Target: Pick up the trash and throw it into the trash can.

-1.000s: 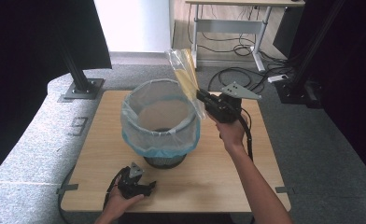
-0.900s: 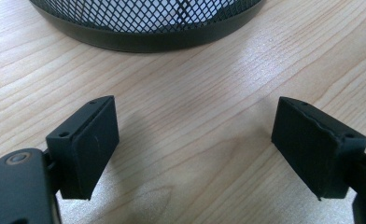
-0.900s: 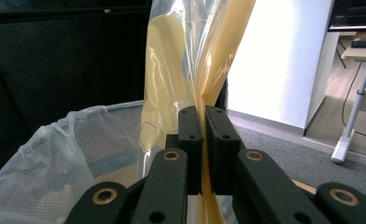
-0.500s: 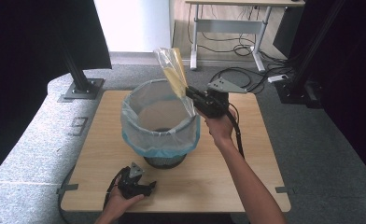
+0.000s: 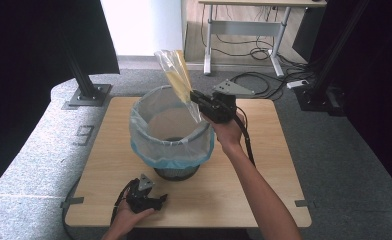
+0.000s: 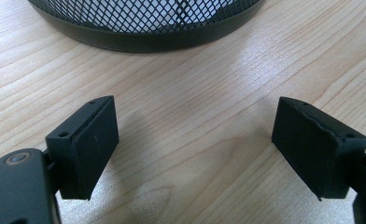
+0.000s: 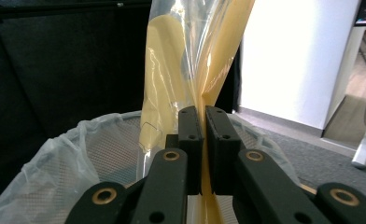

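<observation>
Pinching the yellow bag (image 7: 204, 70), the right gripper (image 7: 202, 122) overhangs the bin (image 5: 170, 131); left gripper (image 6: 195, 140) gapes empty.

Beyond the wooden worktop (image 5: 264, 165) lie a grey carpeted floor (image 5: 329, 150), a white-legged desk (image 5: 244, 30) with cables (image 5: 256, 75) beneath it, black curtains (image 5: 29, 60), and a bolted black stand base (image 5: 86, 95).

The high view looks forward and down over my bench (image 5: 264, 165) from above. My left gripper view skims the wood close to the mesh bin (image 6: 144, 28); my right gripper view faces its rim (image 7: 55, 154), shared with the high view.
</observation>
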Tool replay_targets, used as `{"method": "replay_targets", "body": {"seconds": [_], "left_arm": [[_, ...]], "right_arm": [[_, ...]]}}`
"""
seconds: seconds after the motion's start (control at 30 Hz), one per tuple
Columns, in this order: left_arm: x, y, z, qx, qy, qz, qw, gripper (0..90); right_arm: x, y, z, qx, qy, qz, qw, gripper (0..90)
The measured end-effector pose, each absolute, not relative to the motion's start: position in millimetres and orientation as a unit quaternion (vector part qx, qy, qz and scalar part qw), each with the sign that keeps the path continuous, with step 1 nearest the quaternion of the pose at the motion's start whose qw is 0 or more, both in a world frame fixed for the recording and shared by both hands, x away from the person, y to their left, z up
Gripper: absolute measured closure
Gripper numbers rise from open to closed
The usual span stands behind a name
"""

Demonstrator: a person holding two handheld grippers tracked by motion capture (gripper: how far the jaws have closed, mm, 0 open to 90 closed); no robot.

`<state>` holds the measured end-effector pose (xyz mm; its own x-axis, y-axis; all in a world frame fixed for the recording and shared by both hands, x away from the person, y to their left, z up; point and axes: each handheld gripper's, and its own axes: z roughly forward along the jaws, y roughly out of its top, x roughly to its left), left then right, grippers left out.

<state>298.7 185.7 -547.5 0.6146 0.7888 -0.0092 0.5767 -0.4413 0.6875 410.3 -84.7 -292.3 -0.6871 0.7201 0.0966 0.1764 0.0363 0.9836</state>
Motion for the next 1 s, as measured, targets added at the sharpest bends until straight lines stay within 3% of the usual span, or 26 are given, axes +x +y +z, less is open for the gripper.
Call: {"method": "replay_targets", "body": {"seconds": [0.47,0.57,0.63,0.67,0.73,1.0], "left_arm": [[298.7,185.7,-547.6,0.834,0.409,0.159,0.335,14.5],[298.7,185.7,-547.6,0.834,0.409,0.159,0.335,14.6],[298.7,185.7,-547.6,0.834,0.409,0.159,0.335,14.6],[298.7,185.7,-547.6,0.834,0.409,0.159,0.335,14.6],[298.7,185.7,-547.6,0.834,0.409,0.159,0.335,14.6],[298.6,185.7,-547.5,0.834,0.409,0.159,0.334,14.6]], "right_arm": [[421.6,-65.6,-293.5,0.326,0.693,0.605,0.216,84.7],[422.4,-65.2,-294.2,0.327,0.694,0.603,0.217,81.0],[423.6,-64.8,-295.2,0.323,0.697,0.599,0.228,61.3],[424.3,-63.5,-296.5,0.329,0.705,0.580,0.242,44.7],[422.3,-63.1,-297.7,0.336,0.715,0.555,0.262,35.9],[410.9,-77.2,-300.4,0.332,0.717,0.547,0.276,32.8]]}}
